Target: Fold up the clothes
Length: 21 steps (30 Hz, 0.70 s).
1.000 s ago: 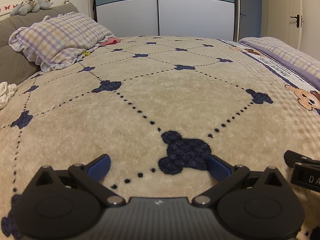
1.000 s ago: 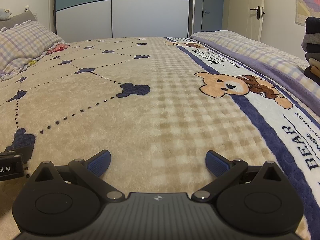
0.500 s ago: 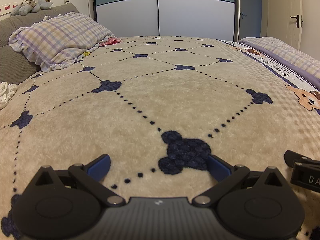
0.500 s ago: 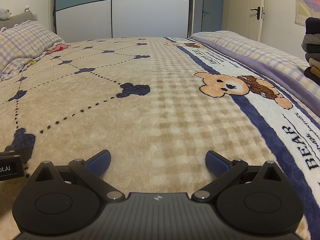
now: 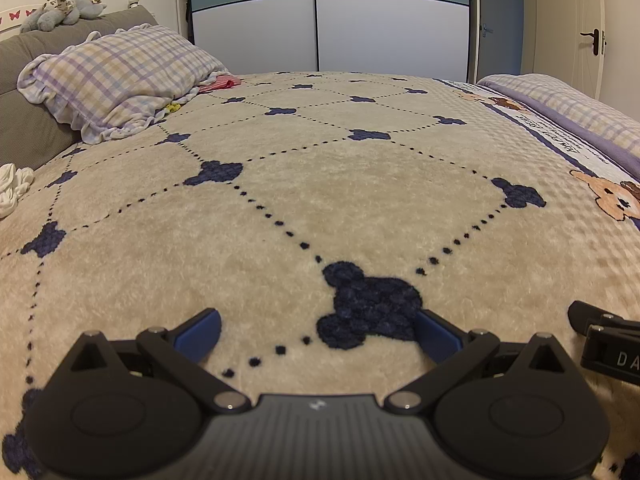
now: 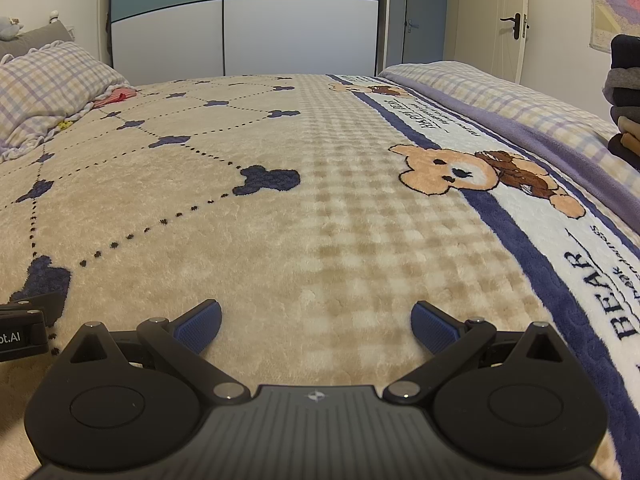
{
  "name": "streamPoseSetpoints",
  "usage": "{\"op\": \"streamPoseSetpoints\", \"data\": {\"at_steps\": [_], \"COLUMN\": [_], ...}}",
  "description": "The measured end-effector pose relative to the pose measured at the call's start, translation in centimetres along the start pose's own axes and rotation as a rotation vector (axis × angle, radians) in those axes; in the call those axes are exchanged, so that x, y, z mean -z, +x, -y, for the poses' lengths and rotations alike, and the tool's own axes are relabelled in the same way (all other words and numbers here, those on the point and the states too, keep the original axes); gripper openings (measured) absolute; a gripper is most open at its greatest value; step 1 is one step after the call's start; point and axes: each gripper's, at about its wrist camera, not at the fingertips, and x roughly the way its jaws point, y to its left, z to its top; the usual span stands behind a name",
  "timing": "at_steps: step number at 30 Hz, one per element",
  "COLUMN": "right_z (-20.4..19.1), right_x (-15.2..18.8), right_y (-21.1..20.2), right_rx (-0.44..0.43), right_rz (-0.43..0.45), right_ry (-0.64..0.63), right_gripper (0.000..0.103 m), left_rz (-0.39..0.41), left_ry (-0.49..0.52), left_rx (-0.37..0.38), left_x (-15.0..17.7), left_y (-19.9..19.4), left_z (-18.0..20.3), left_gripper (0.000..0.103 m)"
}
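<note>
Both the left gripper (image 5: 318, 330) and the right gripper (image 6: 316, 326) rest low on the beige fleece blanket (image 5: 340, 200) with fingers spread wide, holding nothing. Folded clothes (image 6: 626, 100) sit stacked at the far right edge, beyond the bear print (image 6: 452, 170).

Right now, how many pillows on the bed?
1. The plaid pillow lies at the bed's far left against the grey headboard; the right wrist view shows it too. More may sit outside the views.

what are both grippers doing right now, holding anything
left gripper: open, holding nothing, low over the blanket.
right gripper: open, holding nothing.
</note>
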Motion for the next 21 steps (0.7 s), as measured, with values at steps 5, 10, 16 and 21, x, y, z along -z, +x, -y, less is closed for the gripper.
{"op": "streamPoseSetpoints", "data": {"at_steps": [5, 10, 16, 21], "right_z": [0.01, 0.01, -0.01, 0.12], "right_x": [-0.02, -0.02, -0.02, -0.07], "right_y": [0.0, 0.02, 0.03, 0.11], "right_rx": [0.0, 0.001, 0.001, -0.005], "right_rz": [0.0, 0.0, -0.001, -0.008], "right_ry": [0.0, 0.0, 0.0, 0.007], "right_gripper": [0.103, 0.103, 0.103, 0.103], "left_rz": [0.0, 0.0, 0.0, 0.0], "left_ry": [0.0, 0.0, 0.0, 0.001], "left_rx": [0.0, 0.0, 0.0, 0.0], "left_x": [-0.01, -0.01, -0.01, 0.0], "left_y": [0.0, 0.0, 0.0, -0.01], "left_z": [0.03, 0.02, 0.01, -0.02], "left_gripper": [0.103, 0.103, 0.103, 0.103]}}
